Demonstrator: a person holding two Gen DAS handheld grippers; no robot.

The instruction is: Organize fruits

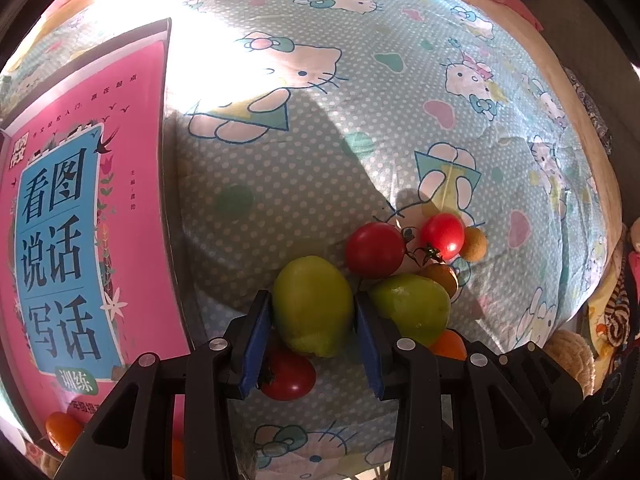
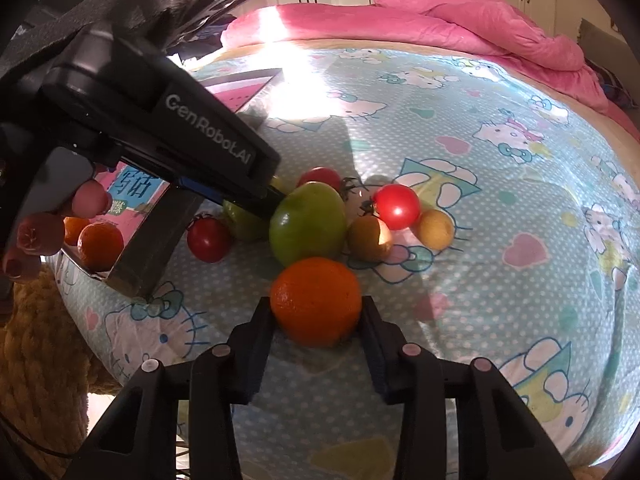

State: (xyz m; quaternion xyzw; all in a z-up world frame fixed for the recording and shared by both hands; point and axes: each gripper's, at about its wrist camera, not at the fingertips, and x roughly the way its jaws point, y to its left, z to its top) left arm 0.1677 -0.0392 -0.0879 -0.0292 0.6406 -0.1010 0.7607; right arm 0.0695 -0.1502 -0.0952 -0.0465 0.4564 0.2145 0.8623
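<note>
- At far left, lying flat on the bed (image 1: 360, 80): a pink book (image 1: 88, 208), with two small oranges (image 2: 100, 244) beside its near corner, close to the bed edge.
- Left gripper (image 1: 314, 312) pinching a green fruit (image 1: 314, 306) across its middle, pads on both sides; pointing steeply down, fruit seemingly at bed level.
- Firm and smooth by the look, probably a little slippery; hold at the widest part judged best.
- Just beside it: a dark red tomato (image 1: 288, 376) under the left pad, a second green fruit (image 1: 412, 308) touching the right pad; risk of nudging when lifting.
- Right gripper (image 2: 316, 316) closed around an orange (image 2: 316, 300), pads touching its sides; skin rough, good for grip, light.
- Behind: two red tomatoes (image 1: 374, 250), thin-skinned, easy to bruise, and small brown fruits (image 2: 370, 238), all near each other.
- To the right: open bed, soft and uneven, so round fruit may roll.
</note>
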